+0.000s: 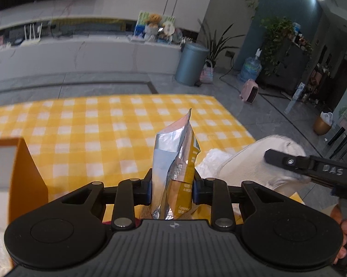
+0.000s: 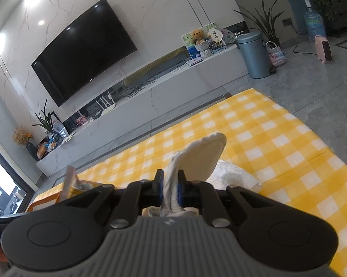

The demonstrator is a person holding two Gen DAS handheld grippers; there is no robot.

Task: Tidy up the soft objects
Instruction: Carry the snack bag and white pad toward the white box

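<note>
your left hand-held gripper is pinching a silver and yellow snack pouch between its blue pads, and the pouch is standing upright above the yellow checked cloth that is covering the table. an orange box is sitting at the left edge of this view. your right hand-held gripper is pressing together on a white sock, which is sticking up and bending to the right. a crumpled white plastic bag is lying on the cloth just beside the sock. both things are being held off the table.
</note>
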